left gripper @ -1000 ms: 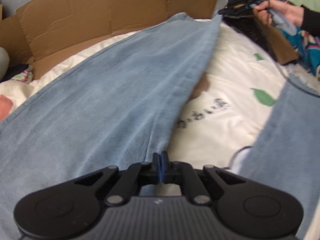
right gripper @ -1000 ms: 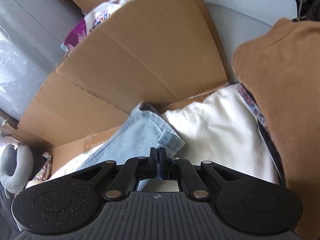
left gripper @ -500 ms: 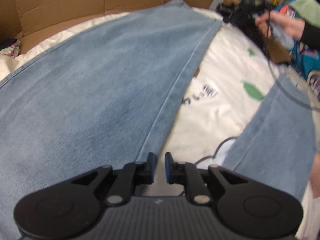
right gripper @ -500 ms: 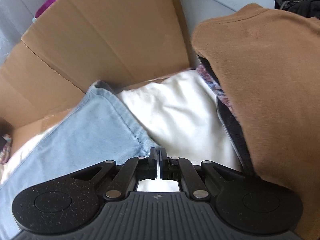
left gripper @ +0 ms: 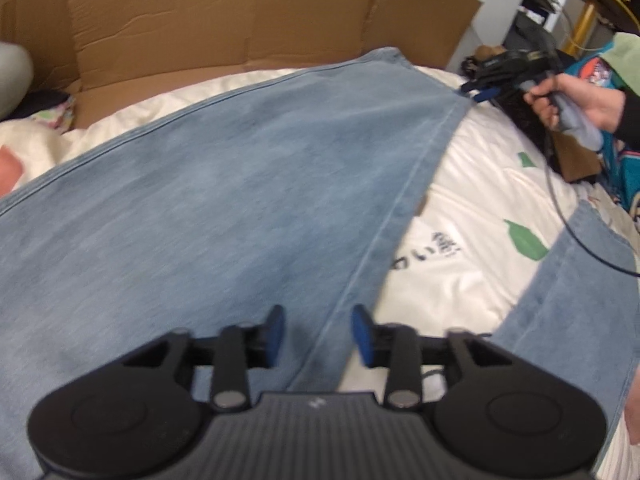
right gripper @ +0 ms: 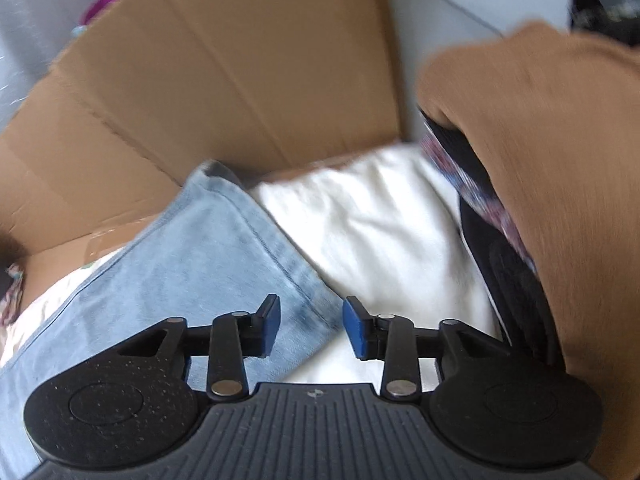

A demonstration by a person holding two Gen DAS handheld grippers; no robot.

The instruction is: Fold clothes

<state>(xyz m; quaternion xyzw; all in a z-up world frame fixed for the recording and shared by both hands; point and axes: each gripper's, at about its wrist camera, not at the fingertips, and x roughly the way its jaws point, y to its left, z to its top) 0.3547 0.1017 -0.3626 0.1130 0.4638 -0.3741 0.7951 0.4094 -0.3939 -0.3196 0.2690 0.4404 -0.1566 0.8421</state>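
jeans (left gripper: 224, 216) lie flat under both tools (left gripper: 318, 332) (right gripper: 311, 326), jaws apart.

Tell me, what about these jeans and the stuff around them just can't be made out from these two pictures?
- Jeans: waist end cut off by the frame edge and left gripper body, left wrist view.
- Dark items under the brown garment: covered by it and motion-blurred, right wrist view.
- Writing on the white bedding: too small, left view.
- Cardboard: its purpose, edges cut off.

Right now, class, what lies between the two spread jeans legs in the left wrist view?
Between the near jeans leg and the far one, the left wrist view shows only white printed bedding, crossed by a thin black cable.
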